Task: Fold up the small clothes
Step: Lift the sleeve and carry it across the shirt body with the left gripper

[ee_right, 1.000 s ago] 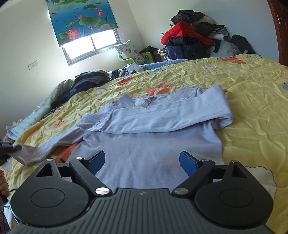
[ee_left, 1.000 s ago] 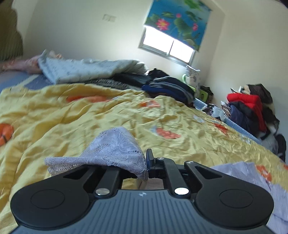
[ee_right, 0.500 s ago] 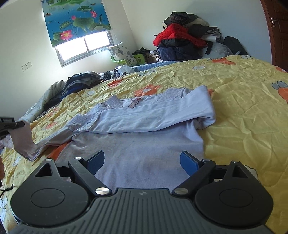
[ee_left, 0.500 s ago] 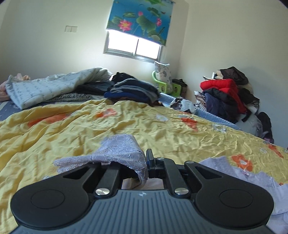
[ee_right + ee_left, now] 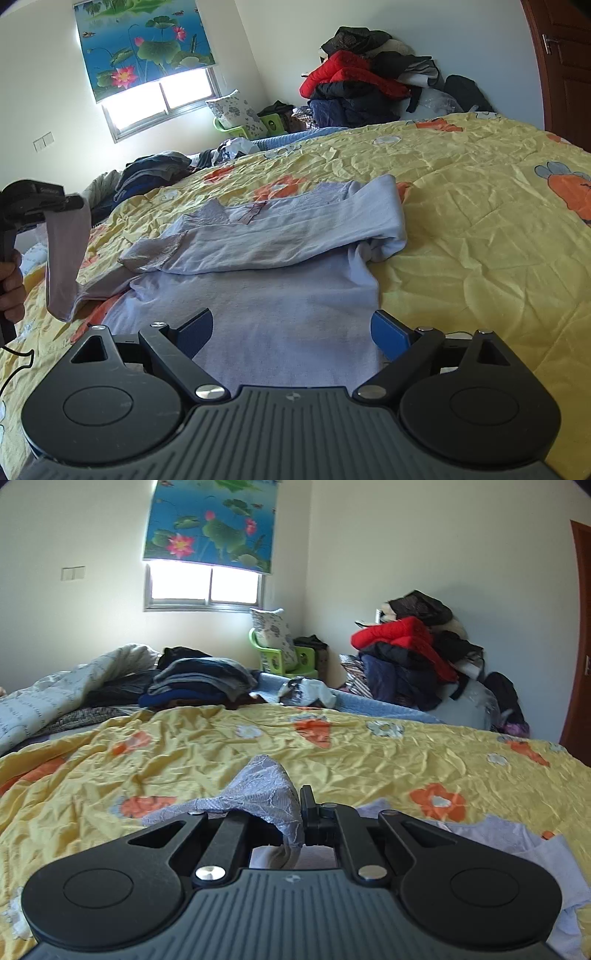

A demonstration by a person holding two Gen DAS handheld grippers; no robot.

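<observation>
A lilac long-sleeved shirt (image 5: 277, 302) lies flat on the yellow flowered bedspread (image 5: 480, 221). Its right sleeve is folded across the chest. My right gripper (image 5: 291, 328) is open just above the shirt's lower part, with nothing between its blue pads. My left gripper (image 5: 301, 823) is shut on the lace cuff (image 5: 258, 794) of the other sleeve. In the right wrist view that left gripper (image 5: 75, 203) is up at the left edge, held by a hand, and the sleeve (image 5: 66, 258) hangs from it down to the bed.
Folded dark clothes (image 5: 199, 683) and a pale quilt (image 5: 55, 694) lie at the far side of the bed. A heap of jackets (image 5: 354, 85), one red, is piled in the corner. A green chair with a pillow (image 5: 280, 646) stands under the window, and a brown door (image 5: 561, 55) is on the right.
My left gripper has lifted the sleeve cuff off the bed and swung it right towards the shirt's body, levelling out as it went. The right gripper has hardly moved and stays open.
</observation>
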